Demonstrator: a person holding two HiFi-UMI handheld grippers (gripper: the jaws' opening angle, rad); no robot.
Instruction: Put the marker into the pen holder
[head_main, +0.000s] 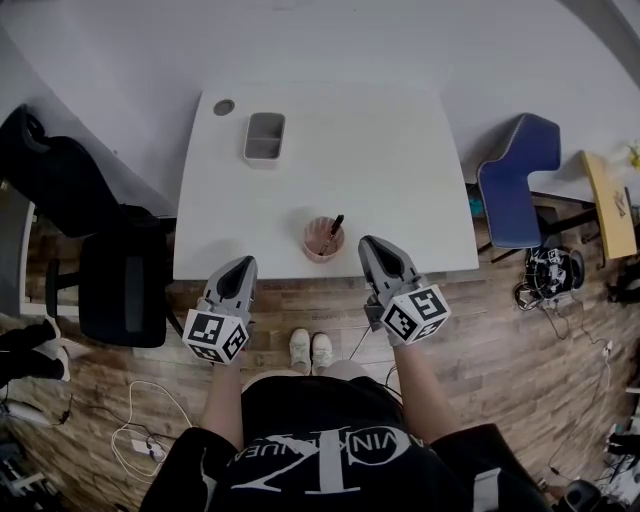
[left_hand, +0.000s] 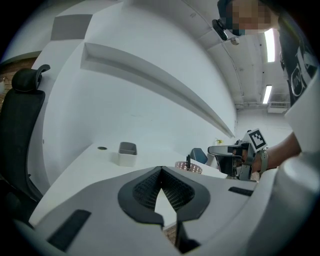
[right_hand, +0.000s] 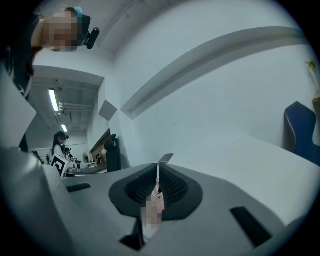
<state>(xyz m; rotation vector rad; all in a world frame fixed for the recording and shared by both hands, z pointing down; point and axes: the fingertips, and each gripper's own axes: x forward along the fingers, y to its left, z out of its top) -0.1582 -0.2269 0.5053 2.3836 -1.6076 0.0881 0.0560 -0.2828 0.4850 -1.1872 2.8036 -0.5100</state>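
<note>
A dark marker (head_main: 332, 230) stands tilted inside the pinkish pen holder (head_main: 323, 241) near the front edge of the white table (head_main: 400, 170). My right gripper (head_main: 371, 243) is just right of the holder, apart from it, its jaws shut with nothing between them. Over the table's front edge, left of the holder, my left gripper (head_main: 241, 265) is held with its jaws shut and empty. In the left gripper view the holder (left_hand: 188, 167) with the marker (left_hand: 188, 160) lies ahead to the right. The right gripper view faces the wall; holder and marker are hidden there.
A grey rectangular tray (head_main: 265, 136) and a small round disc (head_main: 224, 106) sit at the table's far side. A black office chair (head_main: 120, 285) stands left of the table, a blue chair (head_main: 520, 180) right. Cables (head_main: 545, 270) lie on the wooden floor.
</note>
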